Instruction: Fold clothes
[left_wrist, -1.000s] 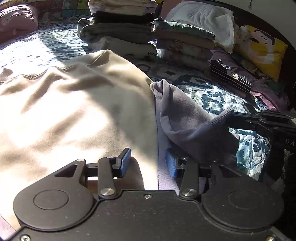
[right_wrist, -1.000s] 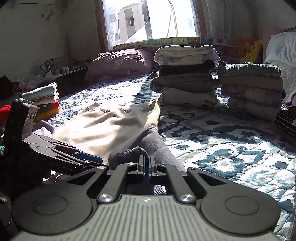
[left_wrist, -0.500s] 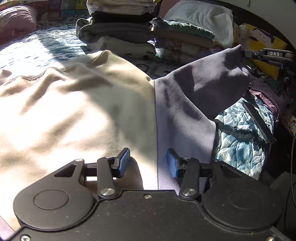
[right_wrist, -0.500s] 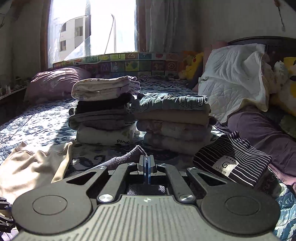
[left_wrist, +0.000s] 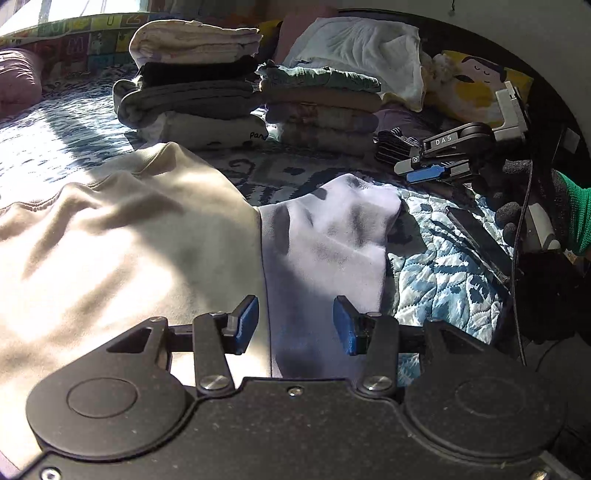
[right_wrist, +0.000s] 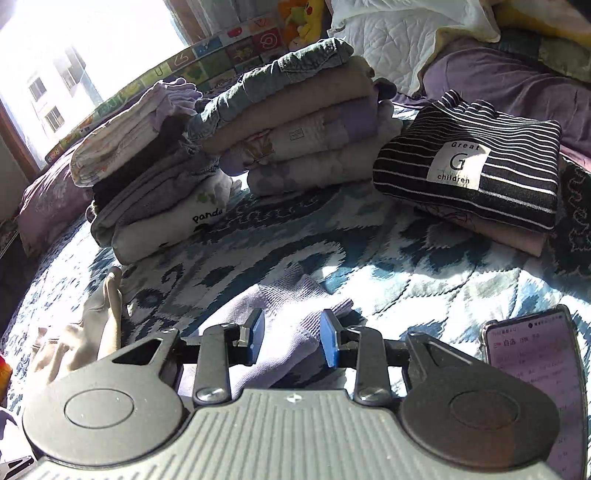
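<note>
A cream sweatshirt (left_wrist: 122, 236) with a lavender sleeve (left_wrist: 325, 236) lies spread on the patterned quilt (left_wrist: 436, 280). My left gripper (left_wrist: 295, 325) hovers open over the seam where body and sleeve meet, nothing between its blue pads. In the right wrist view the sleeve's ribbed cuff (right_wrist: 295, 317) lies flat on the quilt, and my right gripper (right_wrist: 291, 341) stands open just above it. From the left wrist view the right gripper (left_wrist: 428, 171) shows beyond the sleeve's end, held by a gloved hand (left_wrist: 554, 214). A cream edge (right_wrist: 92, 325) of the sweatshirt shows at the left.
Two stacks of folded clothes (left_wrist: 192, 88) (left_wrist: 321, 107) stand at the back of the bed, with a folded striped top (right_wrist: 469, 166) to their right. A phone (right_wrist: 535, 369) lies on the quilt by my right gripper. Pillows (left_wrist: 358, 48) line the headboard.
My right gripper carried the sleeve out to the right, laid it flat on the quilt and opened, letting go of the cuff. The left gripper stayed open in place.
</note>
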